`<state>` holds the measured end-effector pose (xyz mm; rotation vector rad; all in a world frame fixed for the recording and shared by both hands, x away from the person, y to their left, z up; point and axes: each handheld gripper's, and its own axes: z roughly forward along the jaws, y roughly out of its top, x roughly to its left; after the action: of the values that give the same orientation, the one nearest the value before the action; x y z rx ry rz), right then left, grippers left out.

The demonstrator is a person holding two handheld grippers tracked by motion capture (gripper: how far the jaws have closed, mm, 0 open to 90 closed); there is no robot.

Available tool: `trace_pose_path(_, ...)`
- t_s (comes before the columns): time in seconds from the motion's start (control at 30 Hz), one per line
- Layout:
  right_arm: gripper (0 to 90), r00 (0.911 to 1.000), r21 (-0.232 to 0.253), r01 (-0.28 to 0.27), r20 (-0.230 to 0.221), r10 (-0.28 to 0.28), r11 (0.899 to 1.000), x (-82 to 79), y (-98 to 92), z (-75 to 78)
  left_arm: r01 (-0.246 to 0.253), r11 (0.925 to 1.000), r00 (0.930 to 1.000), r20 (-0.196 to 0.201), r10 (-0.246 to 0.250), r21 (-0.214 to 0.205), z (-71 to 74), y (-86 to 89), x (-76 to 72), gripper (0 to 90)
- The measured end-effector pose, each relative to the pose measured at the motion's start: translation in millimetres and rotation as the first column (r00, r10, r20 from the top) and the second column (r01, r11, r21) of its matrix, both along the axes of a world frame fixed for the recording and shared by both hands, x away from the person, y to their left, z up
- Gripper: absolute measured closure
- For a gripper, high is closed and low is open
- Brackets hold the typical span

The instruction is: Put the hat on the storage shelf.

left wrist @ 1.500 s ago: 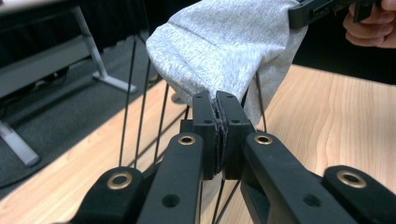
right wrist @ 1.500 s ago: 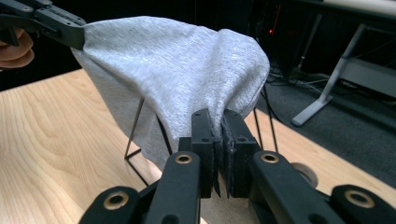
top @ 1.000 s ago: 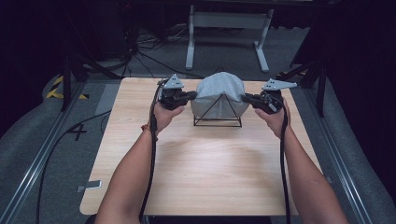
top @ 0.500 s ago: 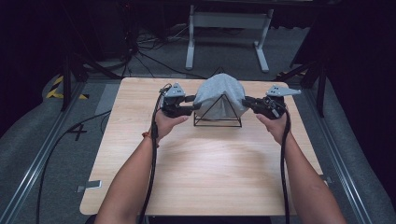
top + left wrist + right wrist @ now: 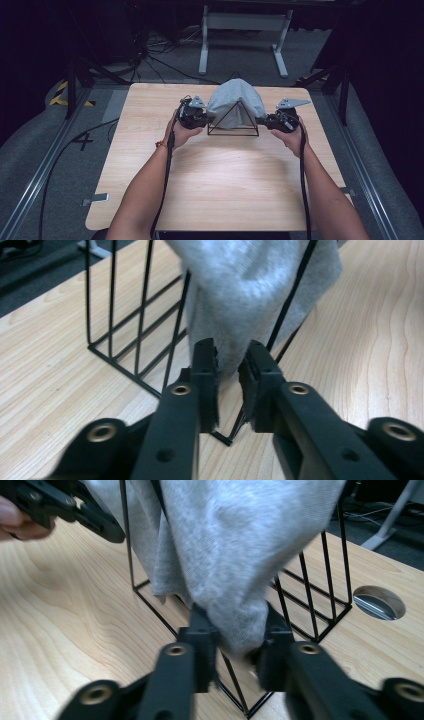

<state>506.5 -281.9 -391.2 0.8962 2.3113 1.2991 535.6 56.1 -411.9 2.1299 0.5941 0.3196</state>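
A soft grey knit cloth [image 5: 235, 100], draped over a black triangular wire rack [image 5: 233, 126] at twelve o'clock, is being gripped by both nearly closed grippers, left gripper [image 5: 229, 371], right gripper [image 5: 234, 630]; removal seemingly not yet done

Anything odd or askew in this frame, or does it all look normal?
Nothing looks damaged or spilled. A grey cloth is draped over a black wire rack, with the left gripper and right gripper each pinching a hanging end.
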Motion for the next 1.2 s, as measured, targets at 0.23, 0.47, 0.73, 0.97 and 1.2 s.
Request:
trace_pose_path(0.23,85.1,0.9993,-0.06,0.032,0.019,-0.031,0.998,-0.2,5.0,-5.4,-0.018,0.9975,0.9998,0.012,0.017,0.068,-1.3,-3.8,2.0,87.8)
trace_pose_path(0.47,85.7,0.9971,-0.081,0.076,0.003,-0.076,0.994,3.9,4.7,-14.0,-0.029,0.9938,0.9996,0.003,0.029,0.108,-8.5,-6.1,1.4,88.0)
trace_pose_path(0.73,84.9,0.997,-0.058,0.074,0.027,-0.072,0.996,0.4,5.7,-13.4,-0.031,0.9893,0.9994,0.021,0.029,0.143,-16.7,-3.6,-0.9,88.0)
trace_pose_path(0.97,84.8,0.999,-0.072,0.043,0.008,-0.043,0.996,-1.8,7.7,-10.8,0.003,0.9754,0.9999,-0.016,0.001,0.221,-25.8,-15.1,1.3,88.0)
trace_pose_path(1.2,85.6,0.9984,-0.106,0.057,0.002,-0.057,0.993,2.1,10.8,-16.3,-0.04,0.9831,0.9988,-0.021,0.045,0.179,-30.4,-16.4,3.4,87.8)
